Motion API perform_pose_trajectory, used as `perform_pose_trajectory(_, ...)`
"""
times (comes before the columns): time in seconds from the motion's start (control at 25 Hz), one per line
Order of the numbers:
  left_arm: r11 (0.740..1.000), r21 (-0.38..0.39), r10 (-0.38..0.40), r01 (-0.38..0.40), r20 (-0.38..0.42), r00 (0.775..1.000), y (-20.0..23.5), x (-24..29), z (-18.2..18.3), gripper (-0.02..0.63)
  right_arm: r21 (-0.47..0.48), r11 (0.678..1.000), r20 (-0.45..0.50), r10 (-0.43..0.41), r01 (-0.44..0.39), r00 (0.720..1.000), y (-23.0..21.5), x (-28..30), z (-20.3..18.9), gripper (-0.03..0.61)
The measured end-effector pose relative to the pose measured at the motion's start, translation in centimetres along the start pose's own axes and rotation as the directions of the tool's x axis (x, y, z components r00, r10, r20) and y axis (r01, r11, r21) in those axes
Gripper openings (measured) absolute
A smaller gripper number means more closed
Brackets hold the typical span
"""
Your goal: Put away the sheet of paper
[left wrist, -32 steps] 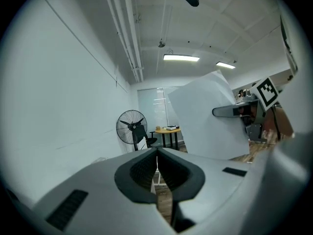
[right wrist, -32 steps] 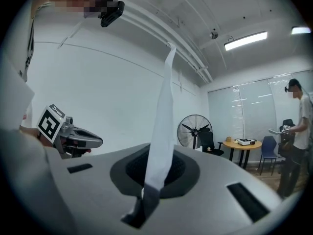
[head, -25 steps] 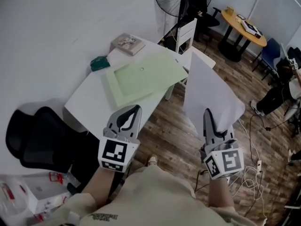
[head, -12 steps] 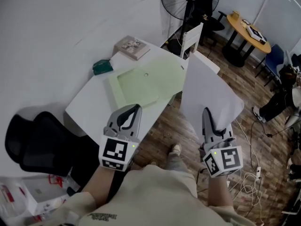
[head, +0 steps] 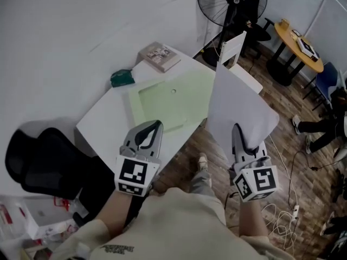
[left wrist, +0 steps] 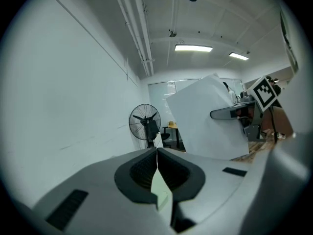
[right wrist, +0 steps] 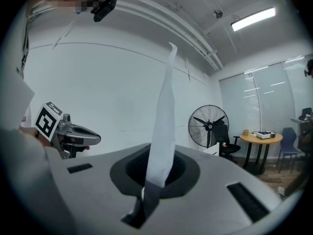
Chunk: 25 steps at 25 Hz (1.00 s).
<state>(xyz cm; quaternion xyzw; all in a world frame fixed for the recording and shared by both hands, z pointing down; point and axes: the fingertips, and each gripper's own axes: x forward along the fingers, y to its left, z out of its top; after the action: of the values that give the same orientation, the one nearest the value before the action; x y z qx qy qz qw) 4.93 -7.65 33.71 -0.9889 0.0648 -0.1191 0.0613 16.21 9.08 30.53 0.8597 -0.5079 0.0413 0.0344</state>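
Right gripper [head: 237, 131] clamped on bottom edge of white sheet of paper [head: 238, 99], sheet upright ahead of jaws. Left gripper [head: 156, 126] closed, empty; green folder [head: 179, 99] on table [head: 105, 129] just ahead of tips. Advice: keep pinch firm, lower sheet flat toward folder.

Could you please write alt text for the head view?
The right gripper holds a white sheet of paper upright above the wooden floor, beside a white table. The left gripper, jaws shut and empty, hovers at the table's near edge. A green folder lies on the table.
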Motion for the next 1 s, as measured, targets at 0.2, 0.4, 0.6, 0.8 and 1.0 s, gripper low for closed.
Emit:
perform_pose_trajectory(0.2,0.999,-0.003,0.047,-0.047,-0.037,0.998,0.5,3.4,0.1,0.021,0.032,0.997,-0.029,0.067,-0.066,0.997,-2.7,3.9,-1.1,0.023)
perform_pose_trajectory(0.4,0.993,-0.021,0.111,-0.113,-0.081,0.991,2.0,7.1,-0.2,0.021,0.050,0.988,-0.049,0.149,-0.146,0.988,-5.2,8.8,-1.6,0.023)
perform_pose_trajectory(0.6,0.983,-0.033,0.173,-0.179,-0.128,0.976,3.2,10.5,-0.5,0.021,0.064,0.970,-0.080,0.237,-0.232,0.968,-7.1,14.0,-2.5,0.023)
perform_pose_trajectory(0.8,0.966,-0.050,0.242,-0.255,-0.181,0.953,4.6,13.0,-1.2,0.021,0.105,0.940,-0.123,0.335,-0.323,0.934,-7.9,18.8,-4.2,0.023)
perform_pose_trajectory(1.0,0.937,-0.070,0.316,-0.343,-0.248,0.916,6.2,14.5,-2.6,0.021,0.159,0.901,-0.157,0.426,-0.403,0.891,-7.8,23.1,-5.6,0.023)
